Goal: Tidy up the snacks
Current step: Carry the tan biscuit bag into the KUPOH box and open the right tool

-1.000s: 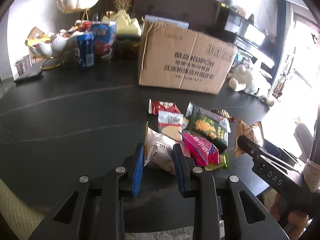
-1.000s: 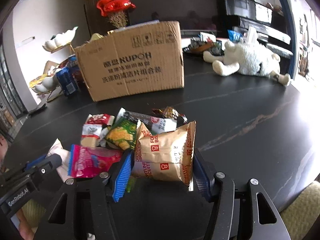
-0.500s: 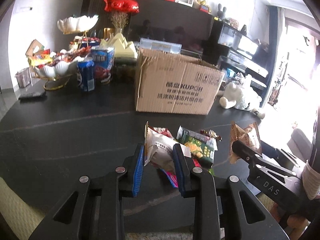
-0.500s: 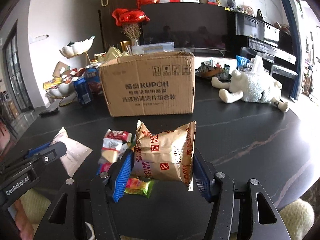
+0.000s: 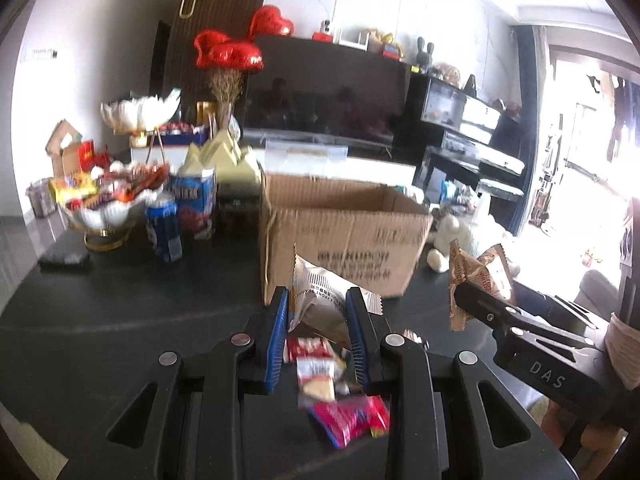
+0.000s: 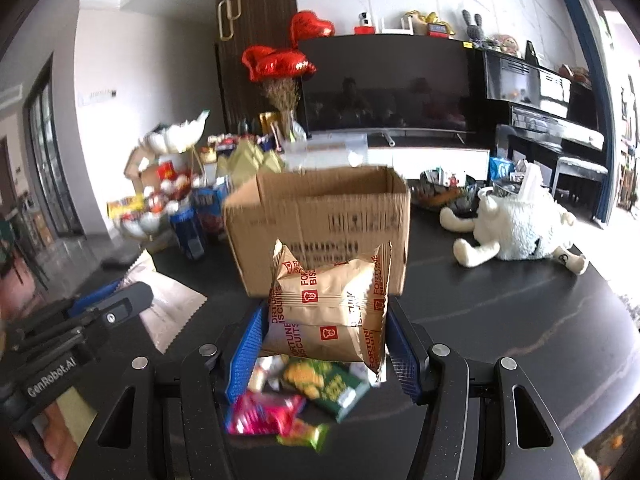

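My left gripper (image 5: 318, 320) is shut on a white snack packet (image 5: 320, 296) and holds it above the table, in front of the open cardboard box (image 5: 344, 236). My right gripper (image 6: 326, 336) is shut on a tan Fortune Biscuits bag (image 6: 328, 304), raised before the same box (image 6: 320, 228). The right gripper and its bag (image 5: 478, 276) show at the right of the left wrist view. The left gripper and its packet (image 6: 168, 308) show at the left of the right wrist view. Below lie loose snacks: a pink packet (image 6: 264, 414), a green packet (image 6: 324, 384), a red-white packet (image 5: 308, 350).
The table is black (image 6: 500, 320). A white plush toy (image 6: 520, 228) lies at the right. A blue can (image 5: 164, 232), a blue snack carton (image 5: 196, 208) and a white tiered bowl stand with sweets (image 5: 108, 196) stand left of the box. A phone (image 5: 64, 258) lies at far left.
Both grippers have risen with their packets and moved toward the box. The snack pile now lies lower in both views and the box's open top shows.
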Available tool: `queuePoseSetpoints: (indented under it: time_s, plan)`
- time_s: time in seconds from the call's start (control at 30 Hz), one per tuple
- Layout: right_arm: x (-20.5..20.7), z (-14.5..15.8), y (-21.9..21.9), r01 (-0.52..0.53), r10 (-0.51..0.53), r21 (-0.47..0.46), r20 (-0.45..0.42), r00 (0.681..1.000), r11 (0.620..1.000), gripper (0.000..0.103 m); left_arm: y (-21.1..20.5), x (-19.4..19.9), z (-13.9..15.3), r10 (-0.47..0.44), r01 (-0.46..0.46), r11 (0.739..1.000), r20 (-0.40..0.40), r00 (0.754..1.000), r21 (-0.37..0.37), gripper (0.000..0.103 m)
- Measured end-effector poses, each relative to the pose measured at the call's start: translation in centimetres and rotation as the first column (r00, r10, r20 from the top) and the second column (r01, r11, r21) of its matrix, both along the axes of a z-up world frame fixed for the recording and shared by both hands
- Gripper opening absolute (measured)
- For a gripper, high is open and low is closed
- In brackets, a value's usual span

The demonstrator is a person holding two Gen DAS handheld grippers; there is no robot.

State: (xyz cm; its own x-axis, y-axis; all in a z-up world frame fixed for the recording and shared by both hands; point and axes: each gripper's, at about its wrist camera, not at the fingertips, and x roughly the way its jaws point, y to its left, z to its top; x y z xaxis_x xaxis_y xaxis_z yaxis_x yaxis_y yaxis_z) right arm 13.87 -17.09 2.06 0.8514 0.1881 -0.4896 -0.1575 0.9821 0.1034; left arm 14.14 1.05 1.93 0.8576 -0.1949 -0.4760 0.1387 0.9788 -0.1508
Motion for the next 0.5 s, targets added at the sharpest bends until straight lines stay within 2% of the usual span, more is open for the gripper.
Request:
queuePoseSetpoints:
  time_s: [0.2, 0.33, 0.5]
  plan:
    - [2.2, 1.5, -0.2, 0.029, -0.029, -0.011, 0.033, 0.999, 1.000, 0.059, -0.3, 1.9, 1.4, -0.005, 0.005, 1.000, 0.021, 1.000, 0.020, 0.029]
    - [4.2, 1.9, -0.5, 0.028, -0.028, 0.016, 0.012, 1.000, 0.999, 0.059, -0.8, 3.3, 2.4, 0.002, -0.006, 0.998, 0.057, 0.998, 0.064, 0.029]
    - [6.9, 2.3, -0.5, 0.019, -0.019, 0.033, -0.009, 1.000, 0.999, 0.059, -1.3, 4.9, 3.2, -0.003, -0.002, 0.998, 0.080, 0.997, 0.064, 0.029]
